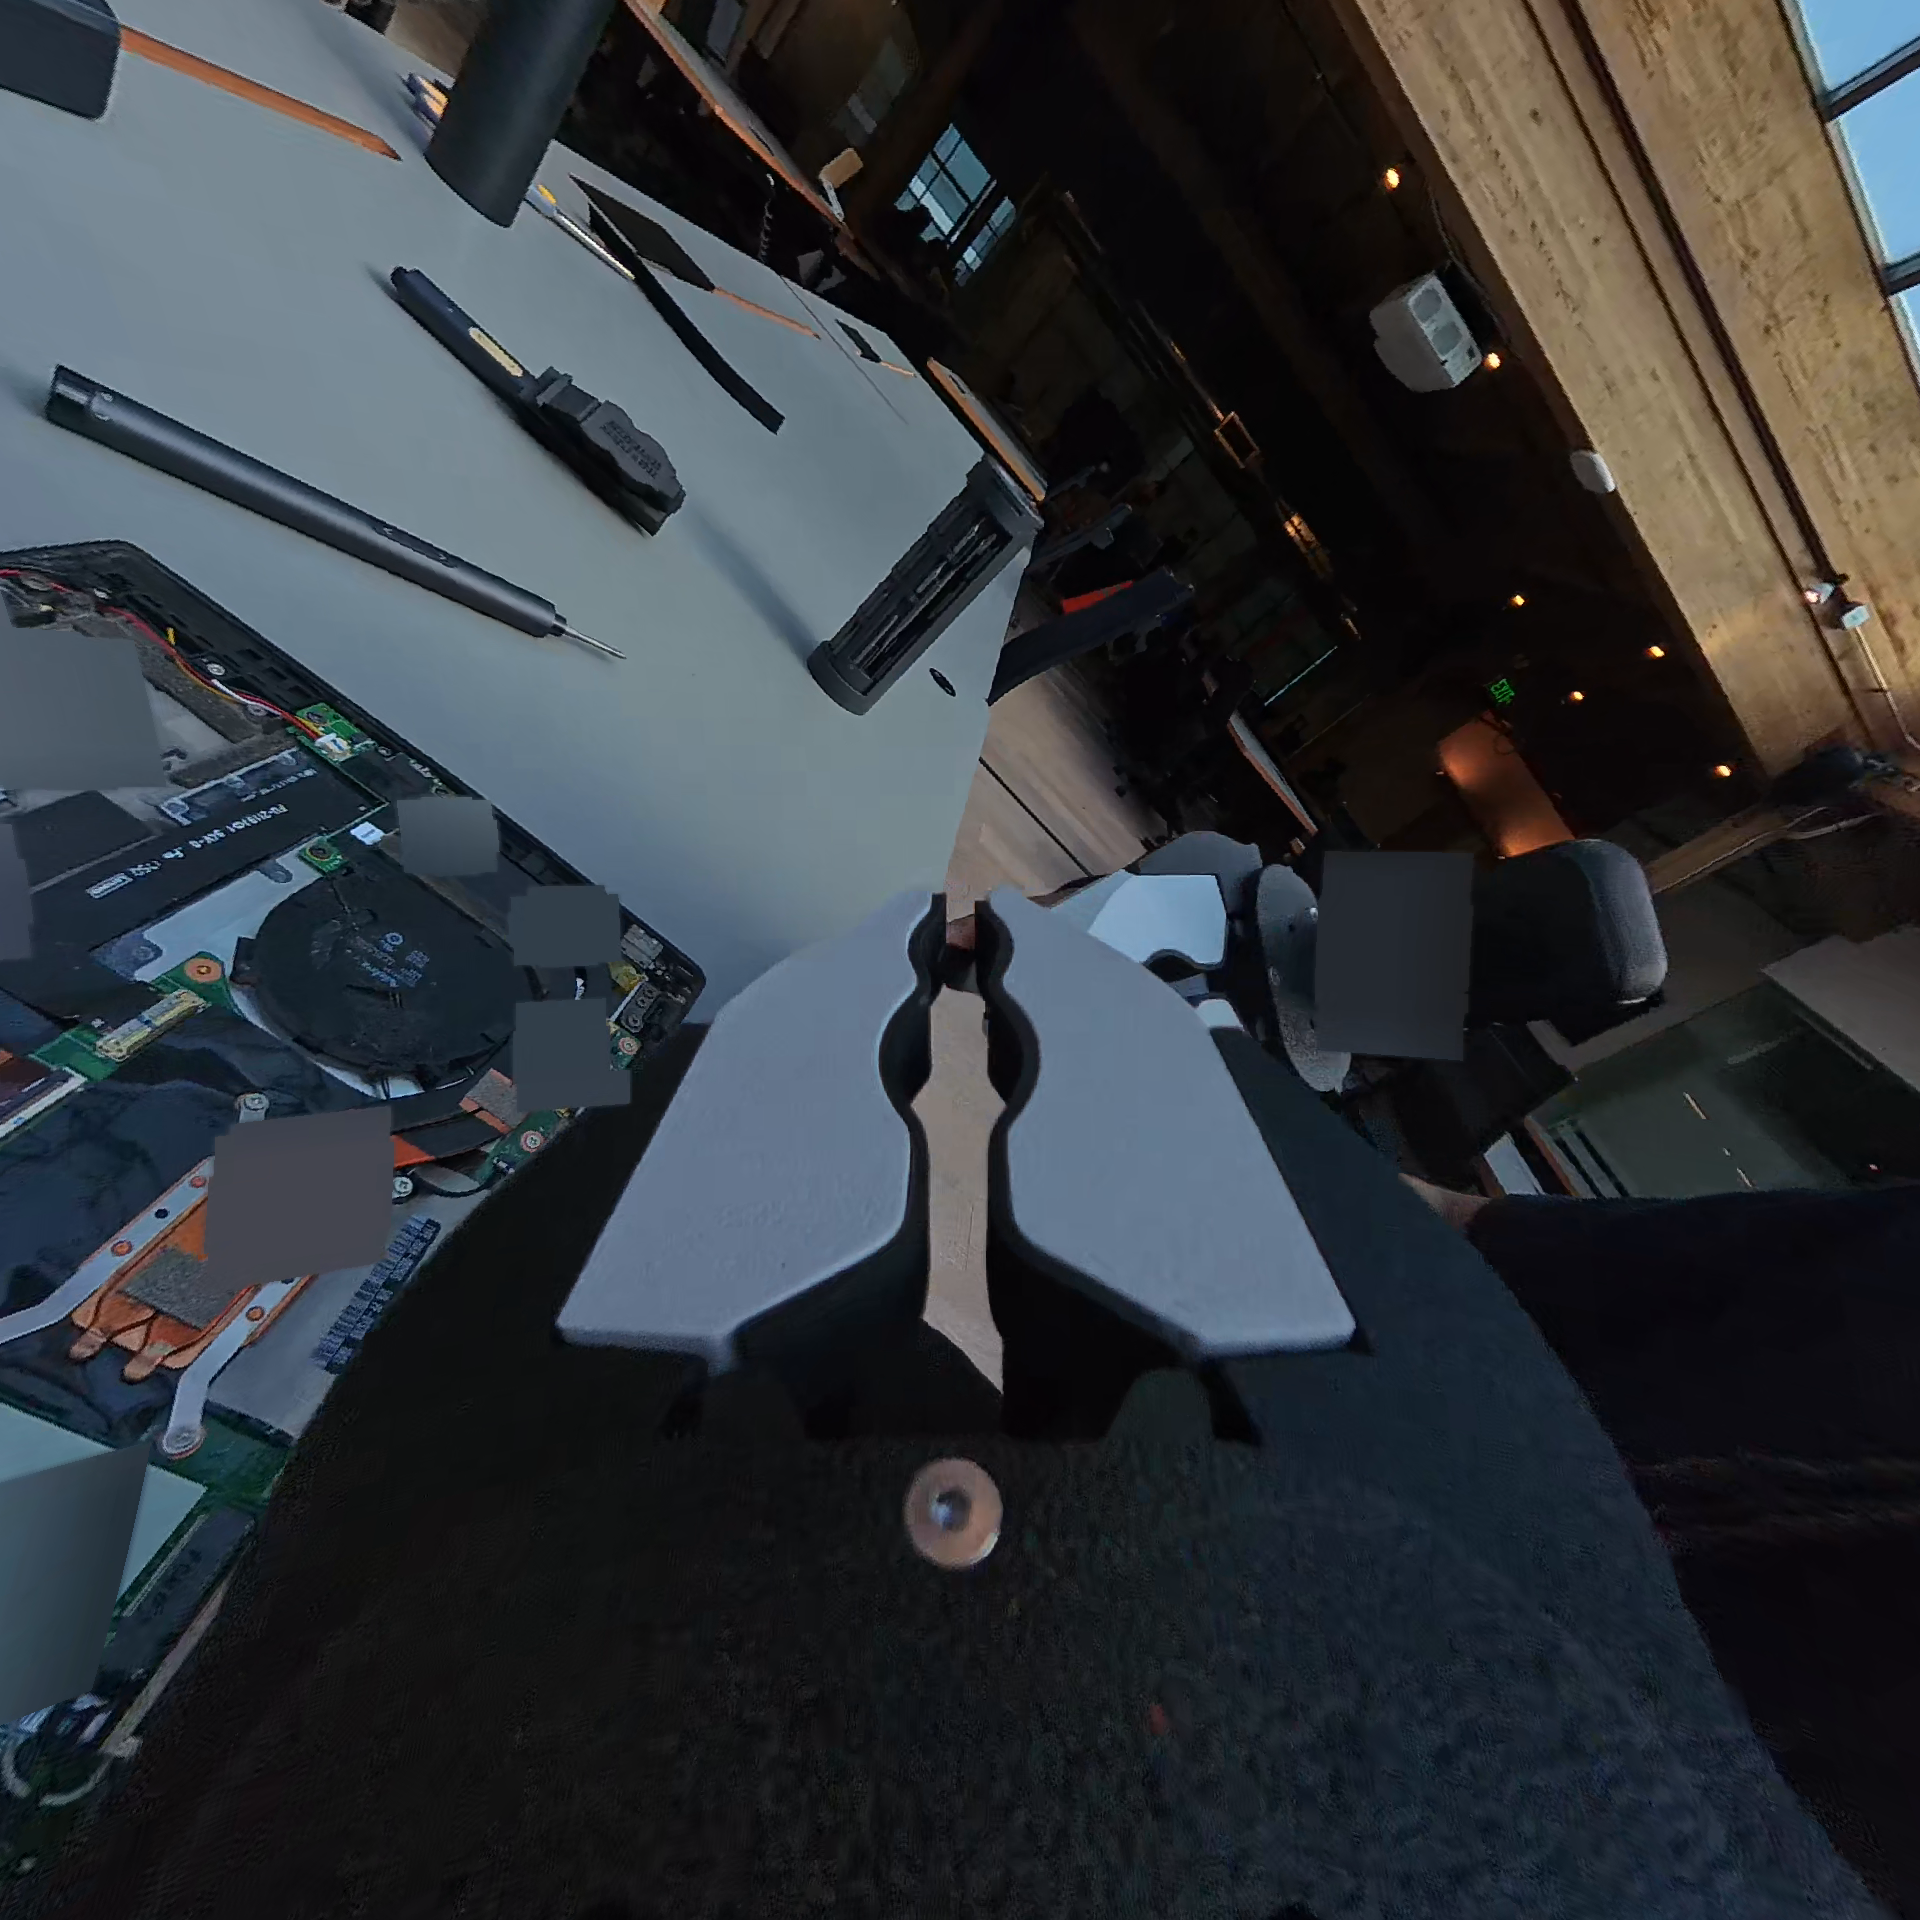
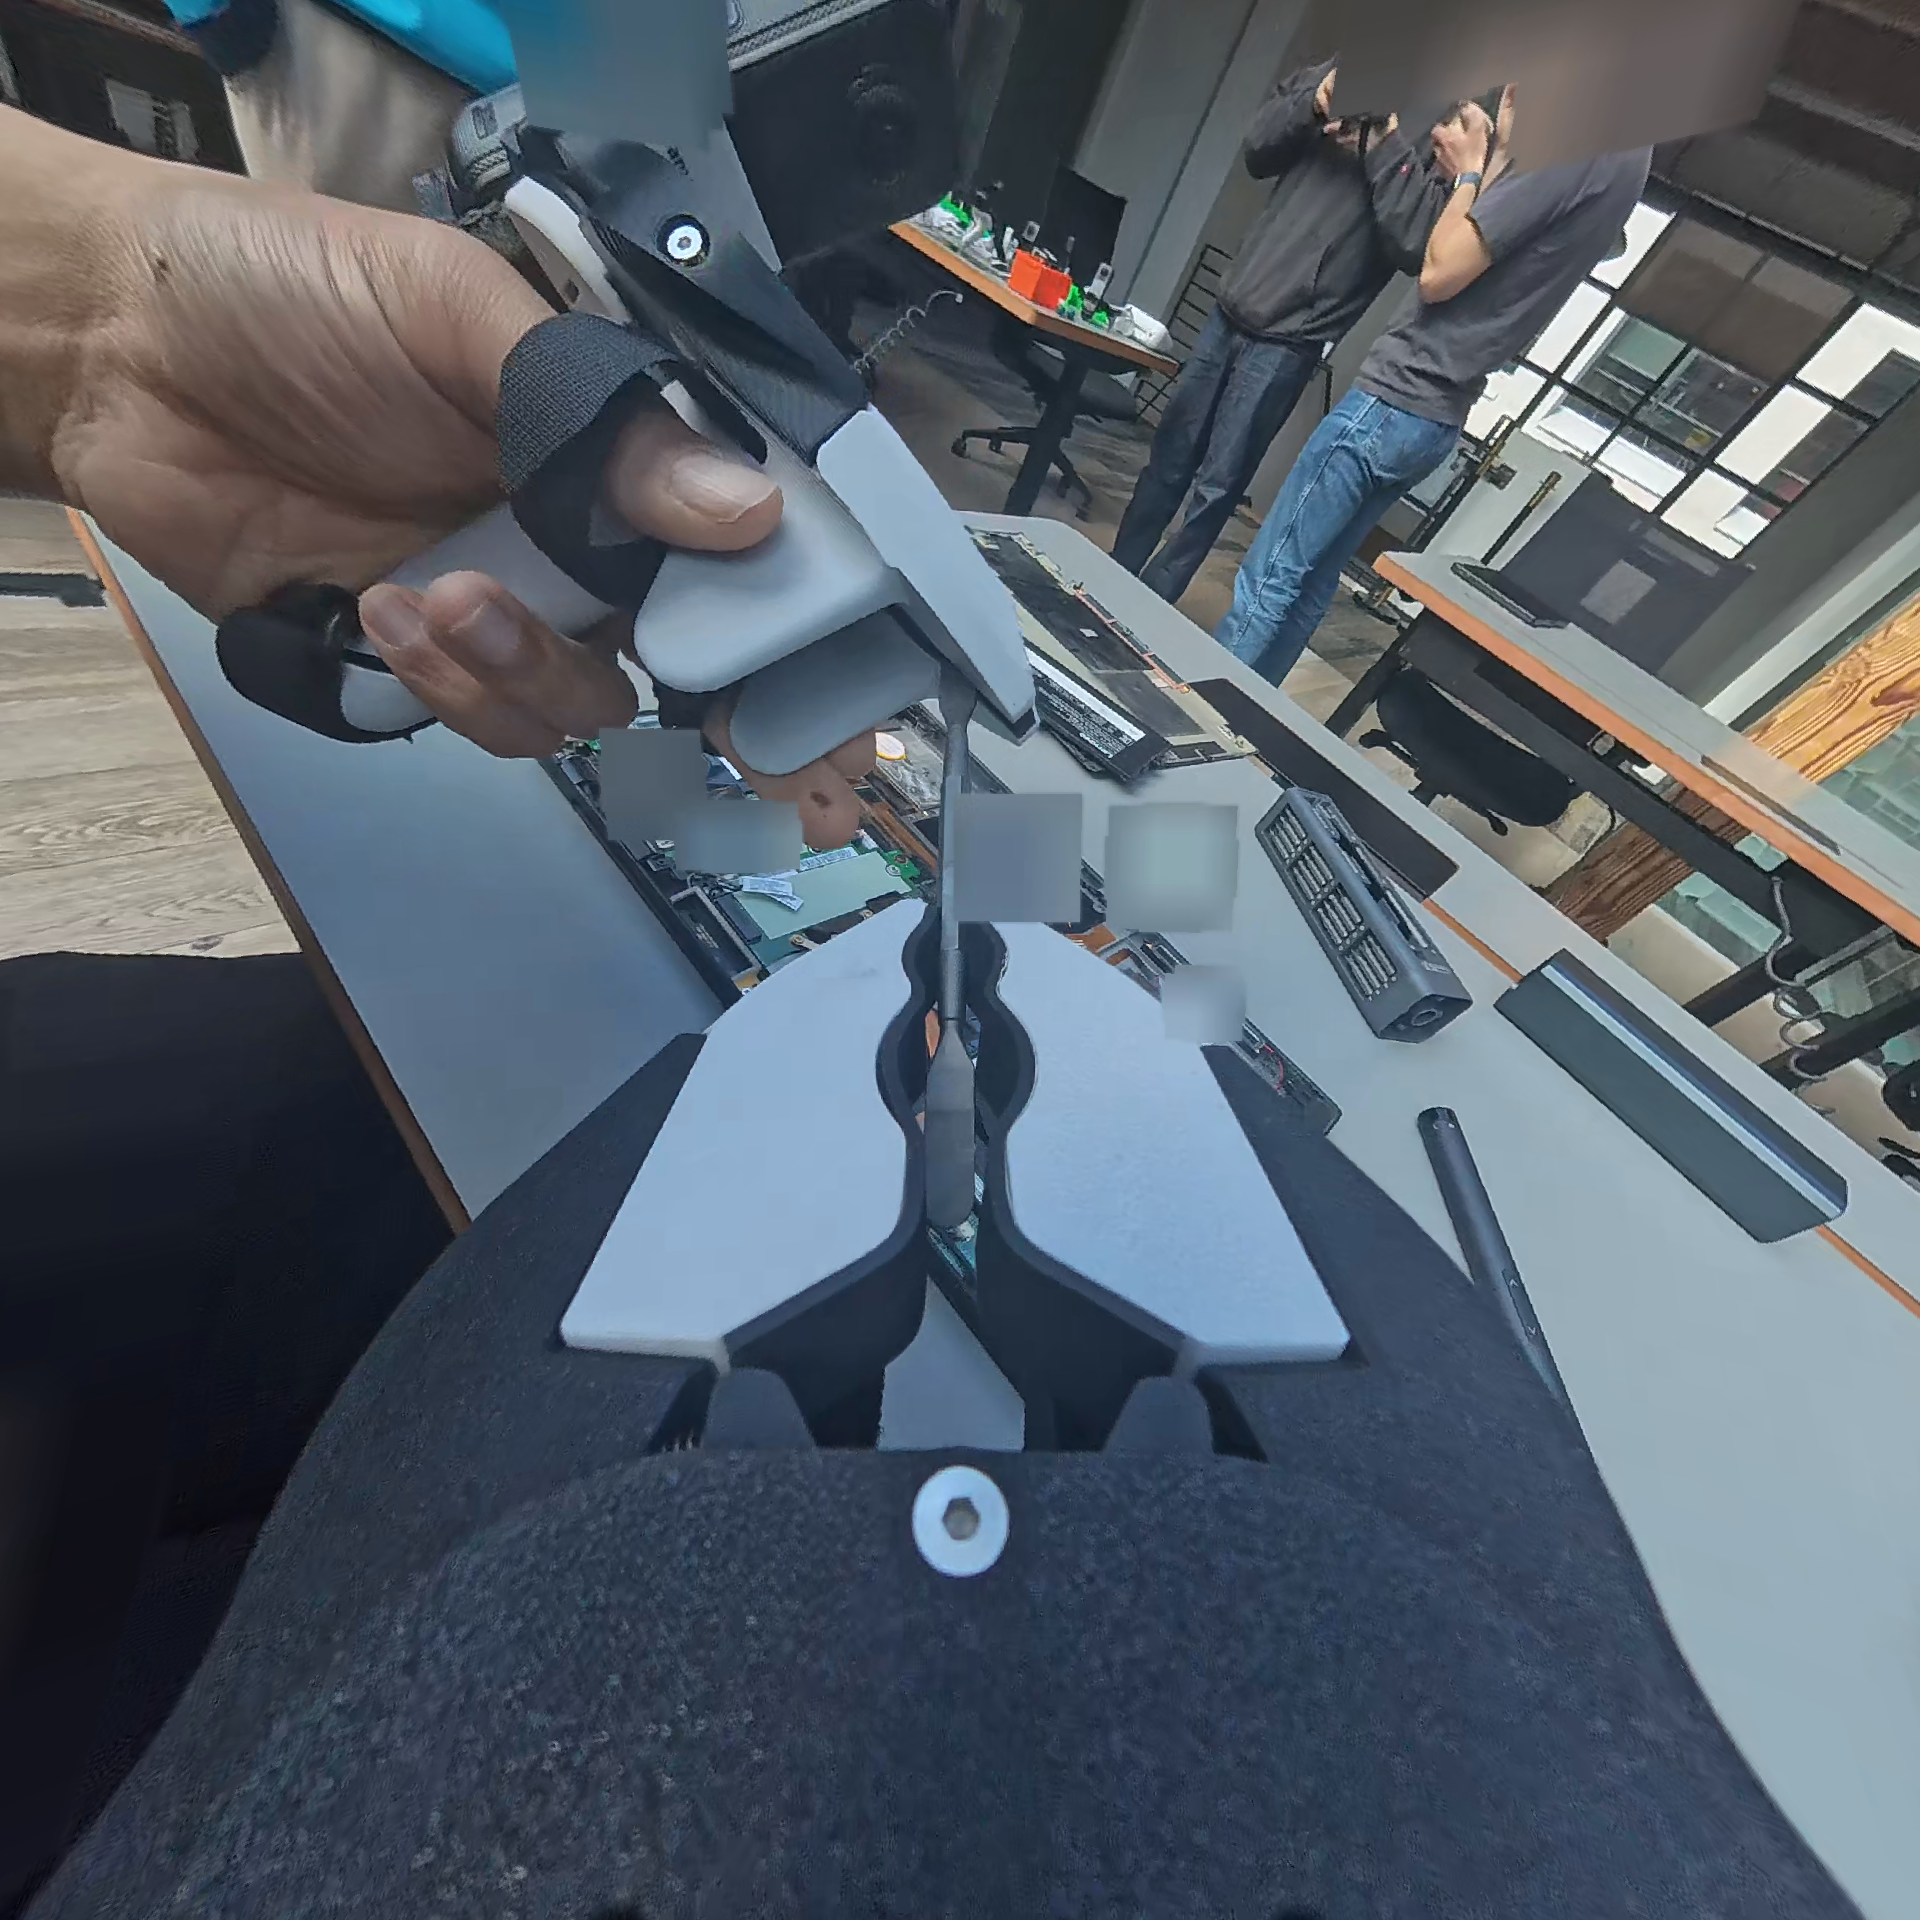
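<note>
My right gripper [image 2: 956,935] is shut on a slim grey metal pry tool [image 2: 951,1101], which stands upright between its fingers. My left gripper [image 2: 935,707], held by a hand [image 2: 260,395], comes in from the upper left and pinches the tool's top end. In the left wrist view the left gripper [image 1: 961,925] has its jaws nearly together, with only a dark sliver of the tool at the tips. Both hover over an opened laptop [image 2: 790,894] with bare circuit boards, also seen with its fan in the left wrist view [image 1: 343,966].
On the grey table [image 1: 623,727] lie a pen-shaped screwdriver [image 1: 312,509], a bit case [image 1: 914,592] and a black hand tool [image 1: 561,416]. A flat battery [image 2: 1101,707] and a dark strip [image 2: 1662,1101] lie farther off. Two people [image 2: 1299,343] stand behind the table.
</note>
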A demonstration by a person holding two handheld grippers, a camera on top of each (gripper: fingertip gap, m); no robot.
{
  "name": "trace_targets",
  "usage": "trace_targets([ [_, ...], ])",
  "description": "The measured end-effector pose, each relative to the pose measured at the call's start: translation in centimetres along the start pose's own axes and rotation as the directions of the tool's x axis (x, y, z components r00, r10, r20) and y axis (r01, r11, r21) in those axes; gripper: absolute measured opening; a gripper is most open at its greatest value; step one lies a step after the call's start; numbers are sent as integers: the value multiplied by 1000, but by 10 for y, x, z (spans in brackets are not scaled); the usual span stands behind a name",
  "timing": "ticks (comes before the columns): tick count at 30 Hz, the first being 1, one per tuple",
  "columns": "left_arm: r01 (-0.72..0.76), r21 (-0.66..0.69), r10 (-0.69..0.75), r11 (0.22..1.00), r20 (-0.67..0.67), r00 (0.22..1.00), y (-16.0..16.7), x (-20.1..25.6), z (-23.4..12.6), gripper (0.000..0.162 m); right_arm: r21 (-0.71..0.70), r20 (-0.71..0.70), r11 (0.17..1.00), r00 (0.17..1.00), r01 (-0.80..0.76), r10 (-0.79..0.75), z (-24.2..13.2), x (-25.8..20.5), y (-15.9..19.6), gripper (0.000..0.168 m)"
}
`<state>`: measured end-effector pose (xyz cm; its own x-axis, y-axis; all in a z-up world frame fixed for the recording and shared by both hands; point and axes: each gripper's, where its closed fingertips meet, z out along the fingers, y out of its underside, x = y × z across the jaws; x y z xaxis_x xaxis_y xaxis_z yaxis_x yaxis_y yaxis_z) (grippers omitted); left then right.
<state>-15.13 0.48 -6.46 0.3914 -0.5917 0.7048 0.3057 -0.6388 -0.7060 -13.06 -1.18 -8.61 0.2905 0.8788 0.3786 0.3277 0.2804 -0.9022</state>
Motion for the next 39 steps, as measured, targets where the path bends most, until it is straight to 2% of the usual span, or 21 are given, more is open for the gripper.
trace_targets([
  [11, 5, -5, -5, 1000, 23, 1000, 4, -6, -9, 6, -68, 72, 998, 997, -3, 8, 2, 0, 5, 4],
  [20, 33, 22, -33, 999, -20, 999, 5, 2, -16, 3, -105, 109, 993, 992, -49, 60, 6, -1, 15, 4],
  [25, 16, 29, -16, 999, -21, 1000, 1, 5, -20, 20, -103, 86, 993, 994, -53, 62, 6, 4, 15, 4],
  [26, 10, 29, -10, 1000, -10, 1000, 0, 5, -19, 31, -100, 83, 994, 995, -52, 60, 6, 4, 14, 4],
  [27, 11, 20, -11, 1000, 4, 1000, 1, 3, -17, 49, -97, 86, 994, 995, -48, 57, 7, 3, 13, 4],
  [28, 13, 8, -13, 1000, 10, 1000, 2, 3, -15, 54, -88, 88, 995, 995, -44, 52, 7, 3, 11, 4],
  [31, 19, -2, -19, 1000, 3, 1000, 5, 5, -11, 40, -61, 93, 997, 995, -39, 44, 7, 1, 7, 4],
  [33, 39, 4, -39, 999, -10, 999, 4, 6, -9, 10, -40, 99, 999, 994, -34, 38, 7, -1, 2, 4],
  [34, 47, 16, -46, 999, -43, 998, 2, 9, -10, 1, -42, 96, 999, 995, -25, 29, 7, -1, 2, 4],
  [35, 65, 15, -63, 998, -82, 995, 1, 13, -10, 0, -34, 93, 999, 995, -17, 20, 6, -1, 1, 4],
  [39, 49, -3, -49, 999, -98, 994, 1, 17, -10, 0, 13, 104, 999, 994, -39, 37, 3, -2, -3, 4],
])
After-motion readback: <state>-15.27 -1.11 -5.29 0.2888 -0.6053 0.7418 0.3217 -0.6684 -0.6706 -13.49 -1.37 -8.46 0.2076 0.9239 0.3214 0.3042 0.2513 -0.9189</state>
